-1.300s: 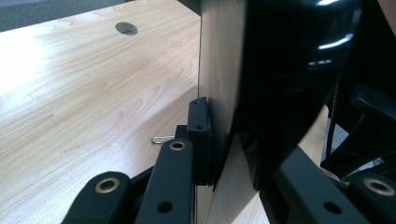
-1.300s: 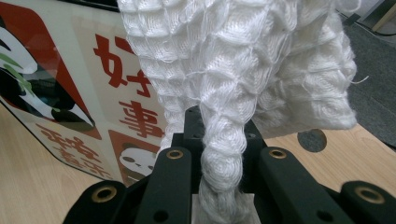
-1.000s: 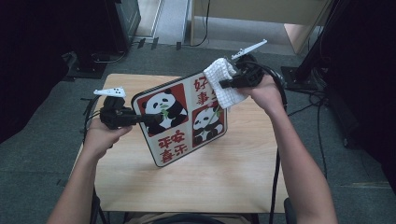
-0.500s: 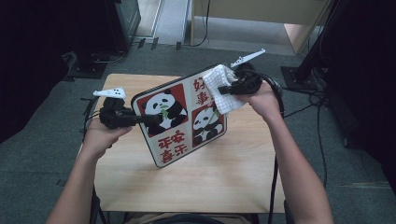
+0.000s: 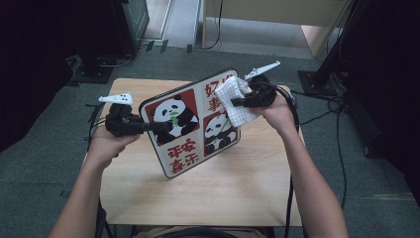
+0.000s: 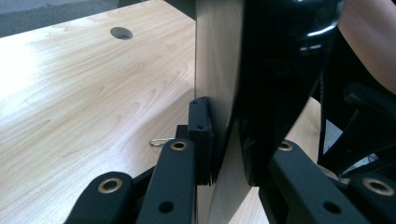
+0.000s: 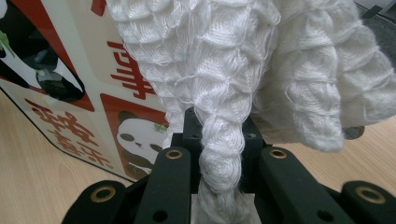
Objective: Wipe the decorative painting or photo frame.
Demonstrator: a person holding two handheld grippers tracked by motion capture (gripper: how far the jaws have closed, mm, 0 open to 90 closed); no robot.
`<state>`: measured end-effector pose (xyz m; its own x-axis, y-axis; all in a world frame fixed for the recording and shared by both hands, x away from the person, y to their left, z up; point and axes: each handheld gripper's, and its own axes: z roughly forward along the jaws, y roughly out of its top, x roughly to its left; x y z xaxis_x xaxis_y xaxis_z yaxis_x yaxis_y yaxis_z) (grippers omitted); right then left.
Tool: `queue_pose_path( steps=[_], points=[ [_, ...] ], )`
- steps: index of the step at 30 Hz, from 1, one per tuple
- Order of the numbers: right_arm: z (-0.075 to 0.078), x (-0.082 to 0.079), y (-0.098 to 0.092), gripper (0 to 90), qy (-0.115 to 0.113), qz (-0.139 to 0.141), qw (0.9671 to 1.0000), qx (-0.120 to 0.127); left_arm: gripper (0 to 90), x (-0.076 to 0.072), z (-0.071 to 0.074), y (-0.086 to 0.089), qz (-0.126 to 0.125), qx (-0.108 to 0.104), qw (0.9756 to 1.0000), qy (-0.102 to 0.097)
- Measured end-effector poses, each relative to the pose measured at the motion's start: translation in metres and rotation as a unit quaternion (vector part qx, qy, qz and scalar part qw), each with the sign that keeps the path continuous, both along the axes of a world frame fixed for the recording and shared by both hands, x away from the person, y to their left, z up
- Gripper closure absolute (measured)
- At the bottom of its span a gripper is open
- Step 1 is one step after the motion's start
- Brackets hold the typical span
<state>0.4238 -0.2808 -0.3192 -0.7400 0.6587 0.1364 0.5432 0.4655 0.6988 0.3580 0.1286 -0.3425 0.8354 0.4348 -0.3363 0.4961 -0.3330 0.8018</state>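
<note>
Wiping is under way, by my judgement: the white cloth (image 5: 236,101) lies against the upper right part of the panda tray (image 5: 190,124), with the lower left face seemingly left to cover. The left gripper (image 5: 161,127) clamps the tray's left edge, tilting it above the table (image 5: 237,193) at frame centre. The right gripper (image 5: 236,103) pinches the cloth, forearm reaching in from lower right.

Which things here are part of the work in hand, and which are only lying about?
In the work:
- panda board, clamped by the left gripper
- white cloth, pinched in the right gripper, against the board
- wooden table

Lying about:
- small metal clip on the table
</note>
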Motion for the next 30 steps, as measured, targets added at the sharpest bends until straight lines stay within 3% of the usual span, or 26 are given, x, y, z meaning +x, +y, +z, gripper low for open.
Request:
queue_pose_path(
  steps=[19,30],
  points=[
    [-0.025,-0.007,-0.006,79.6,0.018,-0.004,0.9998,0.006,79.6,0.000,0.000,0.000,-0.001,-0.002,1.0000,0.002],
    [-0.039,-0.011,-0.007,79.1,0.016,-0.004,0.9998,0.010,79.4,0.000,-0.001,0.001,-0.003,-0.006,1.0000,0.002]
  ],
)
